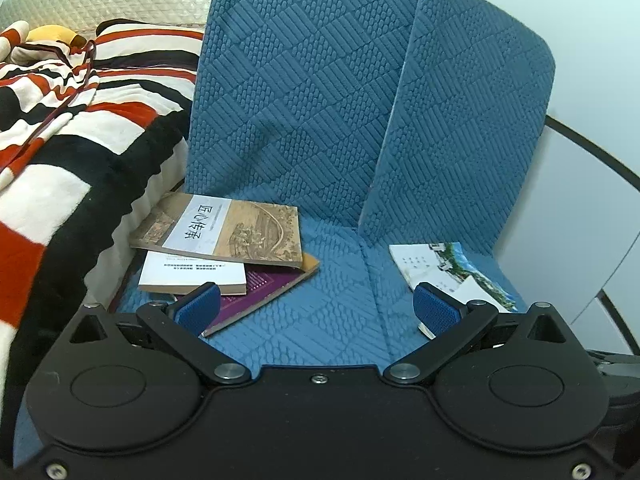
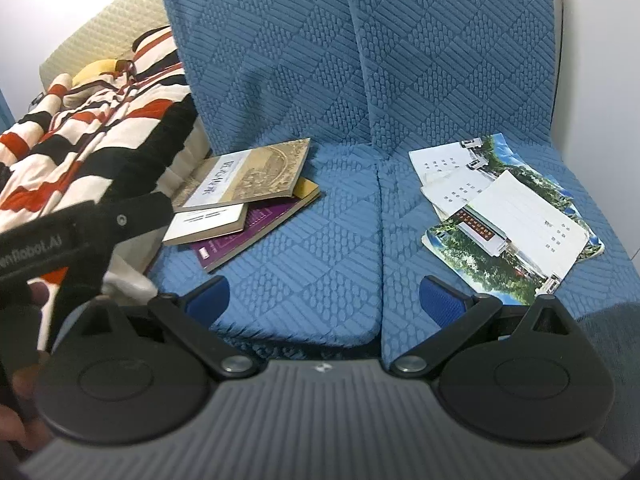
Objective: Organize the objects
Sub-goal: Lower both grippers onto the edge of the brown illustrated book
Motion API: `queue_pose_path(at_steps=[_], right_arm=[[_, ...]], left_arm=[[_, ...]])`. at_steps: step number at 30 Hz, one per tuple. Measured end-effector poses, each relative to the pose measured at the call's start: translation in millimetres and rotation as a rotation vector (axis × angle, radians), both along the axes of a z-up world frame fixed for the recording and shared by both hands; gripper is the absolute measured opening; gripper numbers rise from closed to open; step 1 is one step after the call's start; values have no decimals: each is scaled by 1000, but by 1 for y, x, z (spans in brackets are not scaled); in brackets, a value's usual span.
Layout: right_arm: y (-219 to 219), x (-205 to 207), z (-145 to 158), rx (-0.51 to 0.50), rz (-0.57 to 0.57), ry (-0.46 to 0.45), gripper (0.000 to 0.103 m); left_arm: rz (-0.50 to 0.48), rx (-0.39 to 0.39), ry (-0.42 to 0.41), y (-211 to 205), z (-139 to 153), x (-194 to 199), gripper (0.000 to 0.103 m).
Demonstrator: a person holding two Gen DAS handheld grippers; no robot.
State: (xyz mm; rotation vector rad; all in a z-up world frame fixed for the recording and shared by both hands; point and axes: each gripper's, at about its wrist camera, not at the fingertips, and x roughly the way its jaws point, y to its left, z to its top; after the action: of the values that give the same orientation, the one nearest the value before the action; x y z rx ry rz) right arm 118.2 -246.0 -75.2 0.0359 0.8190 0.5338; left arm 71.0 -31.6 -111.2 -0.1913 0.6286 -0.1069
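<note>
**Both tongs empty above the seat; books and leaflets not yet sorted**

Left tongs (image 1: 318, 306) spread wide, holding nothing, hovering over the blue sofa seat (image 1: 320, 320). Right tongs (image 2: 326, 298) likewise agape and empty.

Loose book pile on the left cushion: brown-cover book (image 1: 224, 230) on top, askew over a white book (image 1: 192, 274) and a purple book (image 1: 256, 294). Fanned leaflets (image 2: 508, 216) lie on the right cushion, well apart from the books. Striped blanket (image 1: 60, 128) beside the pile.

Judgement: first step is probably squaring the books. Approach the top book low from its free edge, pinch cover and pages together, and avoid dragging the lower books along.
</note>
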Motion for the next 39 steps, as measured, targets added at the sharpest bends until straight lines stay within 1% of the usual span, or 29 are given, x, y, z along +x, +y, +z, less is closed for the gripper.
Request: queue_pose_path(at_steps=[5, 16, 22, 29, 30, 34, 38, 39], right_arm=[[5, 19, -13, -1, 3, 1, 103], [29, 45, -41, -14, 35, 11, 103], [48, 58, -54, 6, 69, 13, 103], [62, 78, -55, 41, 71, -20, 102], [62, 82, -56, 48, 66, -16, 101], [70, 101, -59, 71, 54, 0, 100], [78, 122, -65, 91, 50, 27, 100], [78, 127, -68, 101, 41, 38, 97]], left_arm=[[15, 17, 4, 5, -12, 21, 103], [37, 43, 9, 21, -35, 54, 103], [60, 98, -12, 29, -47, 77, 103], [68, 57, 11, 43, -66, 105, 103], [70, 60, 14, 44, -70, 109, 103], [88, 73, 13, 47, -82, 119, 103], [109, 54, 30, 51, -90, 133, 102], [110, 43, 37, 53, -92, 137, 102]])
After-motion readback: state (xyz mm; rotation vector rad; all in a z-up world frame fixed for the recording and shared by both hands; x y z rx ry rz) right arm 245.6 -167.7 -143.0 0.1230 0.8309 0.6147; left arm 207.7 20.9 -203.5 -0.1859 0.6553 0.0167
